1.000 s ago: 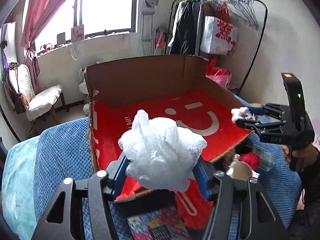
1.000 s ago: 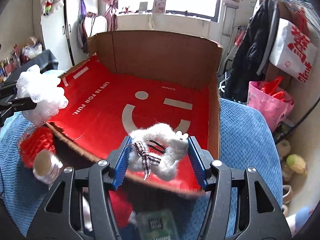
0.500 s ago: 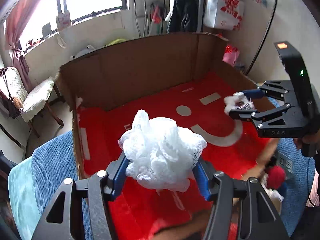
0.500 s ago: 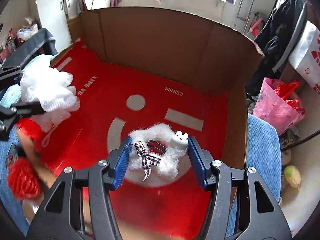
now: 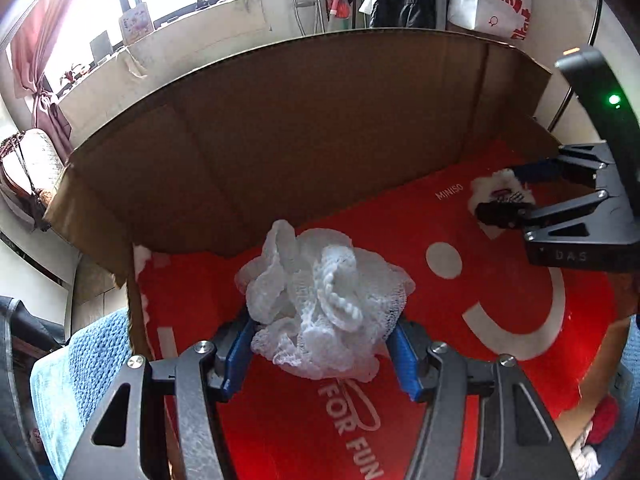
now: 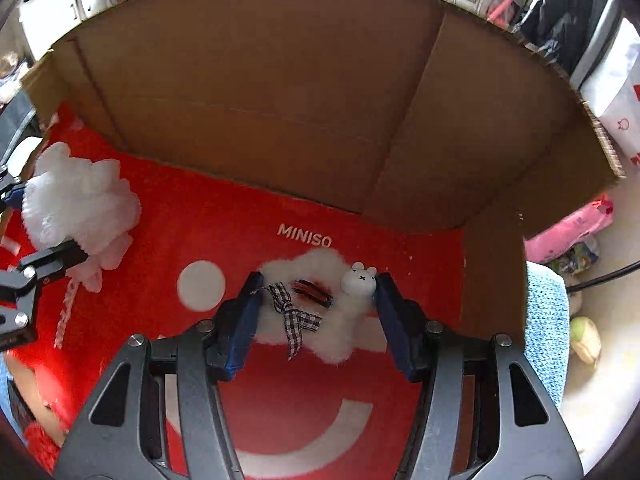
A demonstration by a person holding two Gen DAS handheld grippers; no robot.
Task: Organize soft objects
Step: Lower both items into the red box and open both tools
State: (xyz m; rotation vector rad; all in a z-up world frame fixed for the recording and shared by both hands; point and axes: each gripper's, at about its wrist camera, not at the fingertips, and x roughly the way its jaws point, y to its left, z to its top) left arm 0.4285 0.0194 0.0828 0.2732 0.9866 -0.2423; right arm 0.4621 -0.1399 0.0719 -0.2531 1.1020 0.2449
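We carry the mesh pouf [image 5: 324,304], clamped in the left claw [image 5: 322,354], and the fluffy scrunchie [image 6: 316,308], clamped in the right claw [image 6: 316,320], over the empty red-floored box [image 6: 280,80], scrunchie toward 3 o'clock, neither yet released.

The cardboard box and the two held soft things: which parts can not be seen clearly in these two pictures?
- Cardboard box: near wall cut off by the bottom edge in both views.
- White mesh puff: underside hidden by the left gripper; whether it touches the red floor cannot be told.
- Fluffy white toy: sides covered by the right gripper; in the left view, too small.
- Red item: cut off at the edge.
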